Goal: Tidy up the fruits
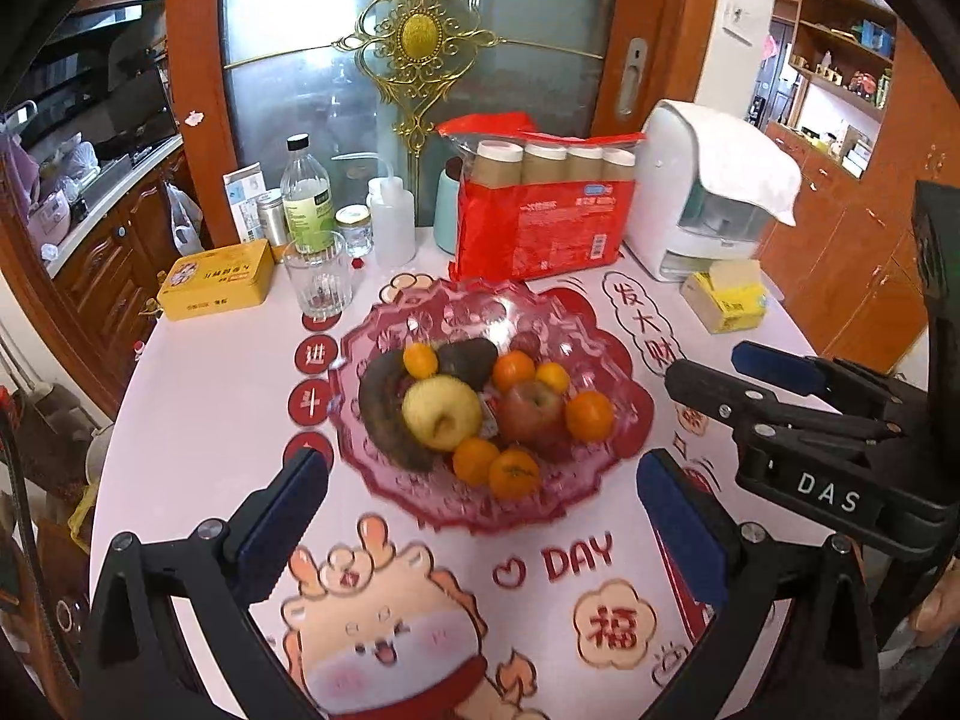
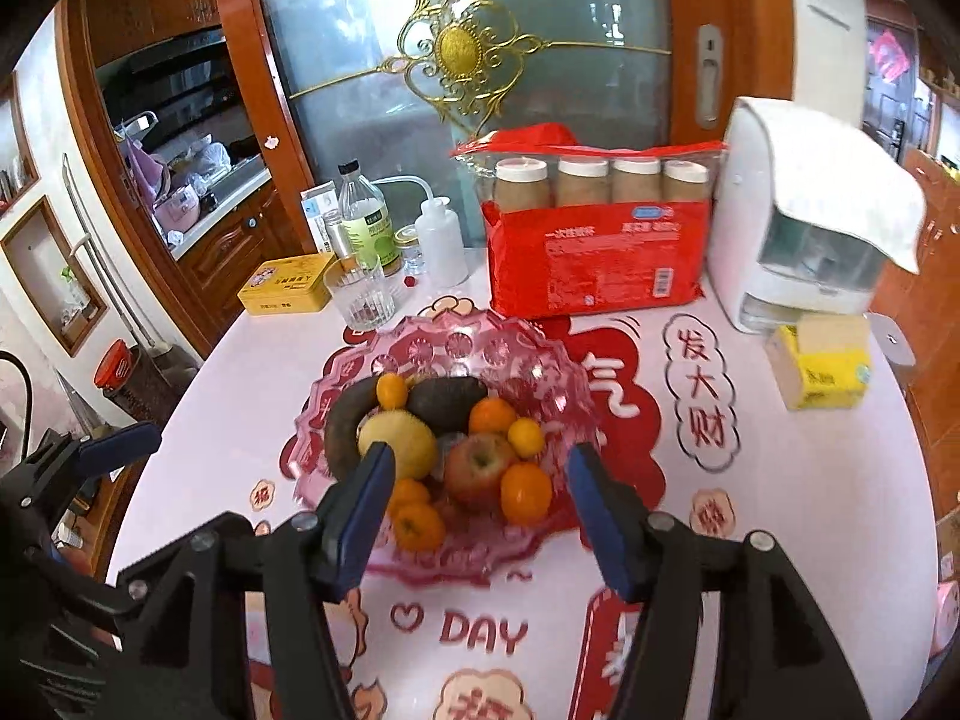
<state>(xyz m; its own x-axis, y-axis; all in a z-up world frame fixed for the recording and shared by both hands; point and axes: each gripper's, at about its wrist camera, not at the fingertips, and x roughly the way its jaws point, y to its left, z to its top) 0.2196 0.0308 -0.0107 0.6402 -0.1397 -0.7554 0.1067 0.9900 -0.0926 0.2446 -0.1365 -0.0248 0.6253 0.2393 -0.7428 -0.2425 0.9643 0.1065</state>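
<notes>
A pink glass fruit bowl (image 1: 384, 324) (image 2: 336, 372) stands mid-table on a festive mat. It holds a yellow apple (image 1: 441, 414) (image 2: 405, 441), a red apple (image 1: 534, 414) (image 2: 477, 468), a blackened banana (image 1: 384, 414) (image 2: 342, 432), a dark avocado (image 1: 468, 354) (image 2: 447, 399) and several oranges (image 1: 588, 414) (image 2: 525, 492). My left gripper (image 1: 480, 459) hangs open above the bowl's near edge, nothing between its pads. My right gripper (image 2: 480, 453) (image 1: 708, 360) is open too, its fingers apart above the bowl's near side and touching no fruit.
Behind the bowl stand a drinking glass (image 1: 318, 282), a yellow tin (image 1: 219, 279), bottles (image 1: 307, 198), a red pack of paper cups (image 1: 540, 222), a white appliance (image 1: 690, 198) under a cloth and a yellow tissue box (image 1: 726, 294). The round table's edge runs close on the left.
</notes>
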